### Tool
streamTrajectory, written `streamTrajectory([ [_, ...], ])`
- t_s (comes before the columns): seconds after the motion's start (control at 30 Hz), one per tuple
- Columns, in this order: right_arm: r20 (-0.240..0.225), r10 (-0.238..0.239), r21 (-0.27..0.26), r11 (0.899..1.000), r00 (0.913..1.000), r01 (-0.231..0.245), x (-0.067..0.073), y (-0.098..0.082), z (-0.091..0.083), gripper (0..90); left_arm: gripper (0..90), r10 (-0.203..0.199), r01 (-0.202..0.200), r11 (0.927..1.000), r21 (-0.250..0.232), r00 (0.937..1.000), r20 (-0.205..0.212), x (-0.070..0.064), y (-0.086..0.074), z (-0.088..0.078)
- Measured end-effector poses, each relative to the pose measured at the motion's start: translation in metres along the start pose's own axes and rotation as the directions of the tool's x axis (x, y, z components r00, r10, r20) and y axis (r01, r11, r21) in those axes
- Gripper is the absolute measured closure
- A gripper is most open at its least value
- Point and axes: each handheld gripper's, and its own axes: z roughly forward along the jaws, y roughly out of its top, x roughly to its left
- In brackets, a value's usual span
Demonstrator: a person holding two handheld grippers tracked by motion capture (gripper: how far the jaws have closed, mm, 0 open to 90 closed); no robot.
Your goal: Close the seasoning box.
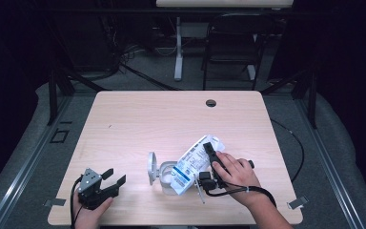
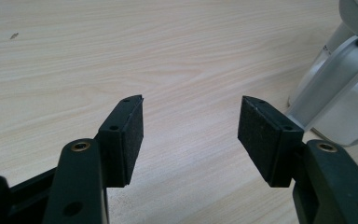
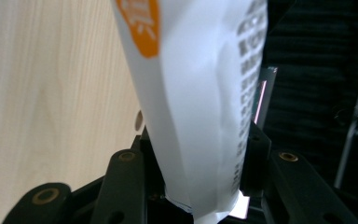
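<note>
1. Over the clear jar on the worktop, the right gripper has its jaws clenched on a white pouch, tilted mouth-down: pouring, I'd judge.
2. Next: tip steeper, steadily.
3. Left gripper rests released, nearby.

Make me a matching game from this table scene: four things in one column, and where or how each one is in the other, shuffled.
Things
1. left gripper
2. right gripper
3. white pouch
4. clear jar

States
A. tilted over the jar's mouth
B. lid swung open to the side
C. open with nothing between its jaws
D. closed on the pouch

Pairs: 1-C, 2-D, 3-A, 4-B
</note>
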Motion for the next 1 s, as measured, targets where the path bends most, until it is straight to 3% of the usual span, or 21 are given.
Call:
streamTrajectory([
  [0.2, -0.025, 0.065, 0.003, 0.998, 0.9976, -0.065, 0.005, -0.002, -0.001, 63.7, 40.9, -0.002, 0.002, 1.0, 0.002, 1.0, -0.001, 0.0, 0.0, 0.0],
  [0.23, -0.029, 0.093, -0.012, 0.996, 0.9952, -0.094, 0.007, -0.003, 0.0, 63.9, 40.9, -0.001, 0.001, 1.0, 0.002, 1.0, -0.001, 0.0, 0.0, 0.0],
  [0.33, -0.034, 0.105, -0.012, 0.994, 0.9939, -0.106, 0.009, -0.003, 0.0, 66.8, 40.9, 0.003, -0.003, 1.0, 0.004, 1.0, -0.002, 0.001, 0.0, 0.0],
  [0.5, -0.035, 0.067, -0.009, 0.998, 0.9972, -0.067, 0.011, -0.001, -0.003, 72.0, 40.9, -0.002, 0.002, 1.0, 0.008, 1.0, -0.002, 0.001, -0.001, 0.001],
  [0.6, -0.03, 0.072, -0.016, 0.997, 0.9969, -0.073, 0.011, -0.001, -0.003, 73.7, 40.9, -0.001, 0.001, 0.9999, 0.014, 1.0, 0.002, 0.001, -0.001, 0.001],
  [0.83, -0.082, 0.13, -0.046, 0.99, 0.9882, -0.134, 0.012, -0.003, -0.003, 84.0, 40.9, -0.002, 0.002, 0.9999, 0.017, 1.0, -0.004, 0.002, -0.002, 0.001],
  [1.0, -0.089, 0.171, -0.055, 0.983, 0.9813, -0.176, 0.01, -0.003, -0.004, 87.5, 40.9, -0.006, 0.006, 0.9998, 0.018, 1.0, -0.005, 0.003, -0.002, 0.001],
])
